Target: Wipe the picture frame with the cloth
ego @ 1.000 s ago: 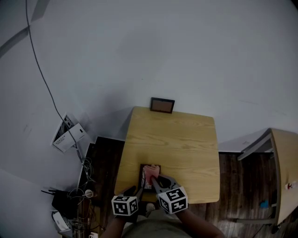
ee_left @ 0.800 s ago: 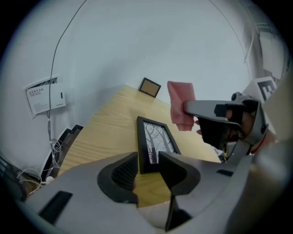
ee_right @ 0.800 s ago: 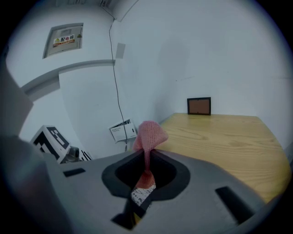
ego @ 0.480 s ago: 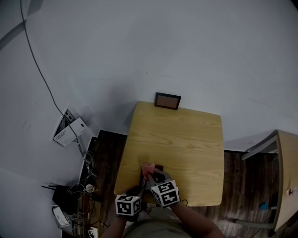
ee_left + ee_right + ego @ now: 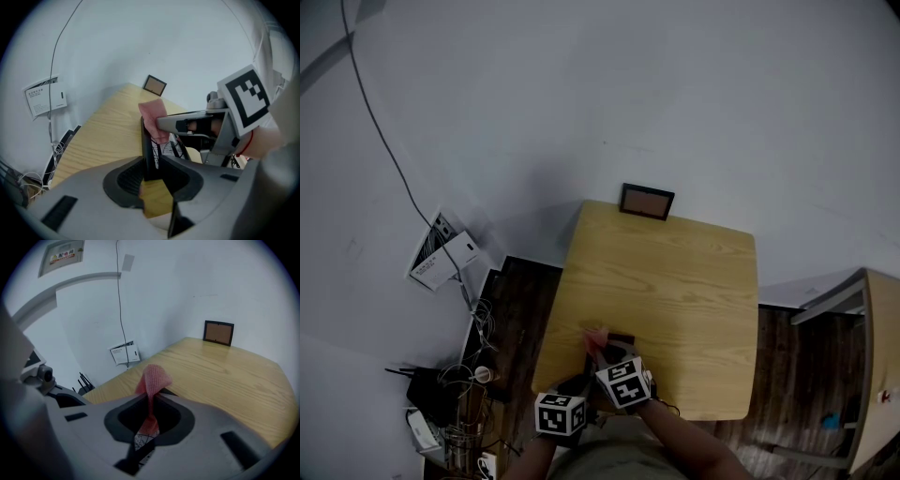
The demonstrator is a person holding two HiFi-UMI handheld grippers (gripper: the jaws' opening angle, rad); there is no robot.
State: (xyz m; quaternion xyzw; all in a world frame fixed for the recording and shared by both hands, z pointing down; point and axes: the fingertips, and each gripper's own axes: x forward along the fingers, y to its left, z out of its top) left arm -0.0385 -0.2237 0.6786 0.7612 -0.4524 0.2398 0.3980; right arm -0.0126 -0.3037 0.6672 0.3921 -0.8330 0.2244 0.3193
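A dark picture frame stands on edge at the near end of the wooden table. My left gripper has it between its jaws, which are closing and sit against both faces. In the head view this gripper is at the table's front edge. My right gripper is shut on a pink cloth, which bunches up above its jaws. The cloth rests against the frame's top right face. Below the right jaws a strip of the frame's patterned picture shows.
A second, brown-faced picture frame leans on the wall at the table's far edge. A white box and a cable hang on the left wall, with tangled cables on the floor below. Another table stands at the right.
My right gripper has come down and a little left with the pink cloth, closer to the frame's upper edge. The left gripper has stayed by the table's front edge.
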